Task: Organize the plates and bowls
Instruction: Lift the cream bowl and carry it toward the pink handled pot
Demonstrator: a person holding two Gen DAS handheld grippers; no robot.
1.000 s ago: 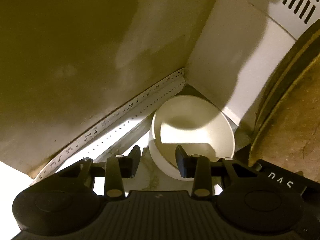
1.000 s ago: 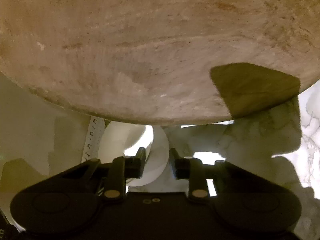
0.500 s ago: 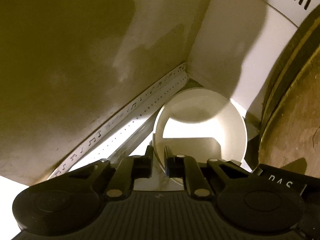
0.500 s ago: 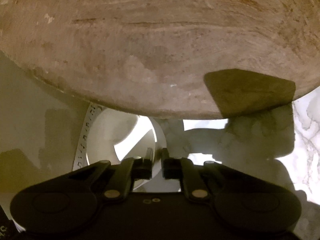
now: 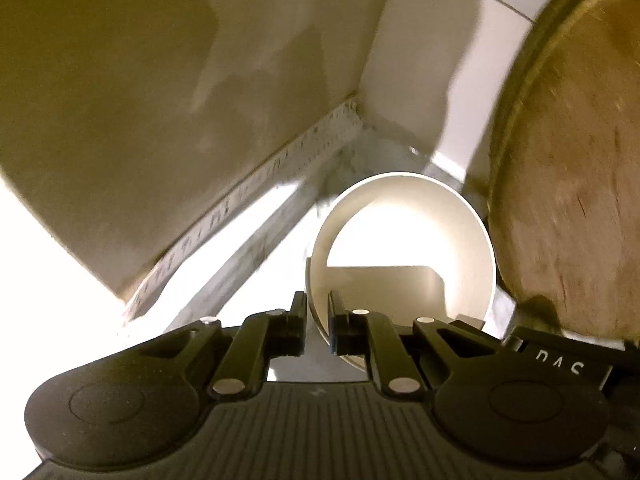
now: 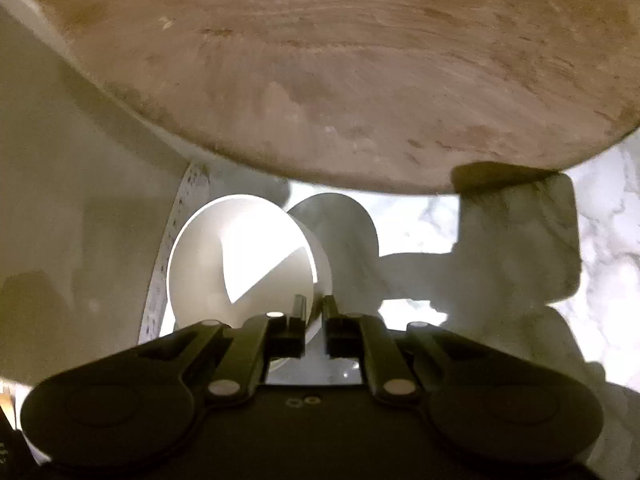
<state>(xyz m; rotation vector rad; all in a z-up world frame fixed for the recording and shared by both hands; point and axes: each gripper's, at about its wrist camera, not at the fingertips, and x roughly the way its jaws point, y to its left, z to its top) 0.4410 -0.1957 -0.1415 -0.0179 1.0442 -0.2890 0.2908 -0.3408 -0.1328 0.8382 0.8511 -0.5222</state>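
A white bowl [image 5: 404, 240] is tipped on its side, its opening facing the left wrist camera. My left gripper [image 5: 317, 312] is shut on the bowl's near rim, one finger inside and one outside. The same bowl shows in the right wrist view [image 6: 240, 264], where my right gripper [image 6: 314, 316] is shut on the opposite rim. The bowl is held off the marble counter [image 6: 600, 240] between both grippers.
A large round wooden board [image 6: 340, 72] stands upright close behind the bowl; it also fills the right of the left wrist view [image 5: 572, 168]. A beige wall [image 5: 140, 100] with a patterned strip [image 5: 248, 200] at its foot meets a white panel [image 5: 432, 60] in the corner.
Both grippers closed on the bowl's rim, then lifted and tipped it further onto its side. The view pulled back from the corner; the wooden board looms larger.
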